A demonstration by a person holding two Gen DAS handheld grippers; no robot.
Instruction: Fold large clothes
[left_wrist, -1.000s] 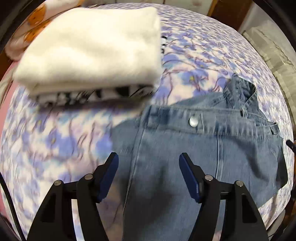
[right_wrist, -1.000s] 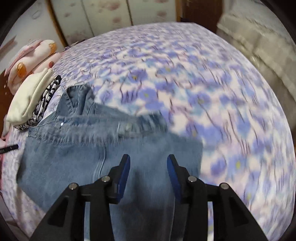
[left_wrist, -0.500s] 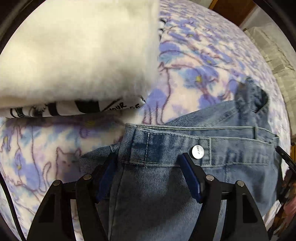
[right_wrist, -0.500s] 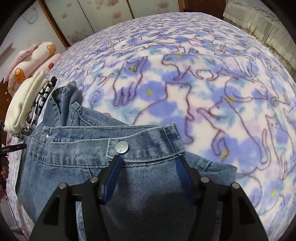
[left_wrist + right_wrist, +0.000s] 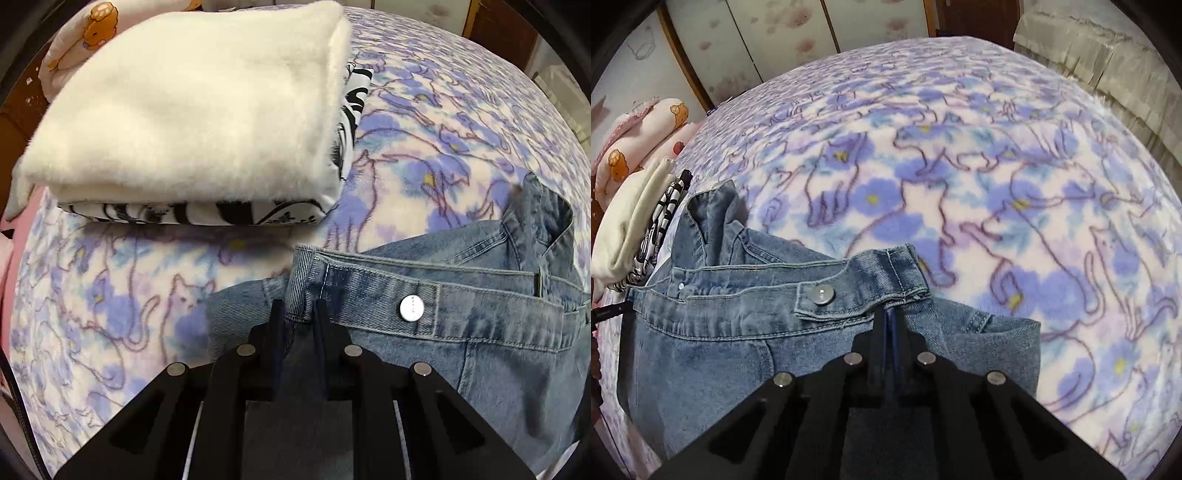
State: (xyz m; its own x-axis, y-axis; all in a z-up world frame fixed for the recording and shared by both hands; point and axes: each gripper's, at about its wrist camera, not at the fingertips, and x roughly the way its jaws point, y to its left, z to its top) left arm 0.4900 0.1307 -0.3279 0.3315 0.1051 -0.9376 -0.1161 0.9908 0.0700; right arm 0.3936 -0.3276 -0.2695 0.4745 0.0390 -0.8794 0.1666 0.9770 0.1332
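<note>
Both grippers have closed since 0.5 s ago, when their jaws stood wide over the denim. Now the left gripper [image 5: 300, 314] pinches the jeans [image 5: 491, 343] at the waistband's left end, with a thick fold of cloth keeping a narrow gap between its fingers. The right gripper [image 5: 889, 314] is clamped nearly flat on the jeans [image 5: 713, 347] just under the waistband's right end, beside a metal button [image 5: 820, 295]. Holding both ends of the waist makes sense: it keeps the top edge taut, so the garment can be lifted and laid over evenly.

The jeans lie spread on the bed [image 5: 997, 166], waist pointing away from the cameras, legs out of sight below. 1 corner of the waist stands up in a crumple [image 5: 543, 218] and will likely need smoothing. Just beyond the left grip sits a pile of 2 folded items, a white fleece [image 5: 192, 103] on a black-and-white print [image 5: 221, 214], near the jeans but apart. Folding itself looks barely begun.
</note>
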